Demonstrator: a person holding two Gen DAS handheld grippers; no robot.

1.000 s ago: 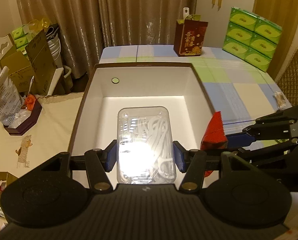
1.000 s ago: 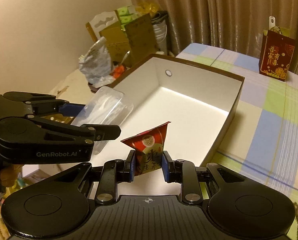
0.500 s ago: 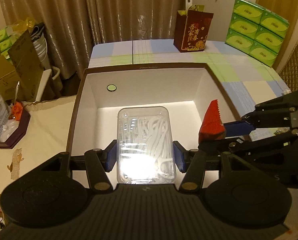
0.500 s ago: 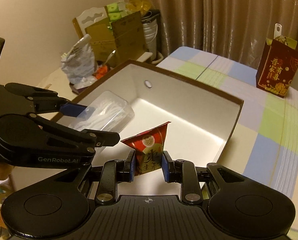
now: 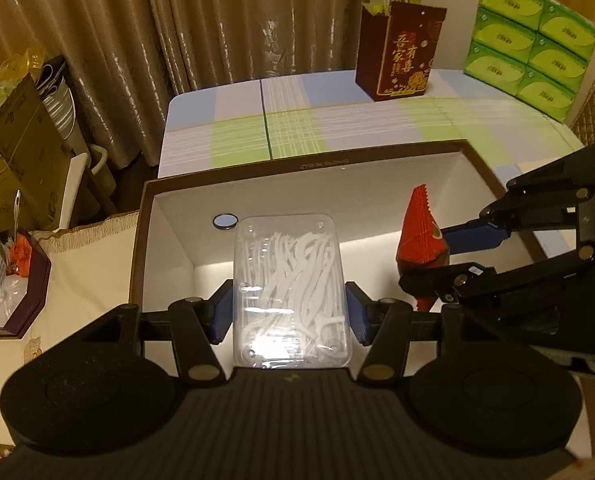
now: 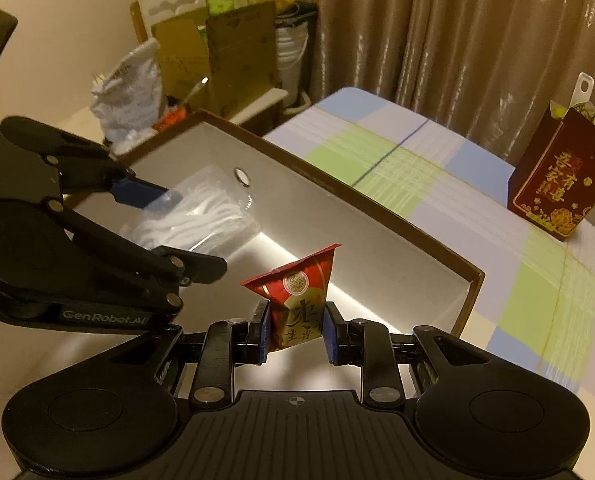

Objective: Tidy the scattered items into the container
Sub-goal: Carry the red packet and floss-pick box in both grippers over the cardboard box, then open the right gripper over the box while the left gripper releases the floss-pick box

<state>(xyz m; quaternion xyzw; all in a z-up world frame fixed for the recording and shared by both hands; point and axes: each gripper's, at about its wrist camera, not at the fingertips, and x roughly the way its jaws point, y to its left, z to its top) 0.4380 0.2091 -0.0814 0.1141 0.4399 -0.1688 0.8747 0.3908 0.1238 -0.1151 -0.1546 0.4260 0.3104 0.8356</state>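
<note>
1. Your left gripper (image 5: pixel 289 312) is clenched on the clear plastic case of white floss picks (image 5: pixel 291 294); its blue pads (image 5: pixel 221 312) press the case's two long sides.
2. That clear case hangs inside the open mouth of the white-lined box (image 5: pixel 165 248), above the box's floor and toward its left wall, just in front of the small round hole (image 5: pixel 225 221) in the back wall.
3. Your right gripper (image 6: pixel 295 330) is clenched on the red triangular snack packet (image 6: pixel 299 304), pinched at its lower part, with the packet's flat top edge pointing up and away from you.
4. The packet also hangs over the inside of the box, toward the box's right wall; in the left wrist view it sits to the right of the case, and the two held items are near each other but apart.
5. The box has a brown rim and stands on the checked tablecloth (image 5: pixel 337 128); whether anything already lies on its floor under the case cannot be told.
6. Beyond the box's back wall, a dark red gift bag (image 5: pixel 401 56) stands upright on the cloth, well apart from the box.
7. Stacked green tissue packs (image 5: pixel 533 36) lie beyond the box's far right corner.
8. To the left of the box, off the table, you have cardboard cartons (image 6: pixel 217 56) and a white plastic bag (image 6: pixel 131 88).
</note>
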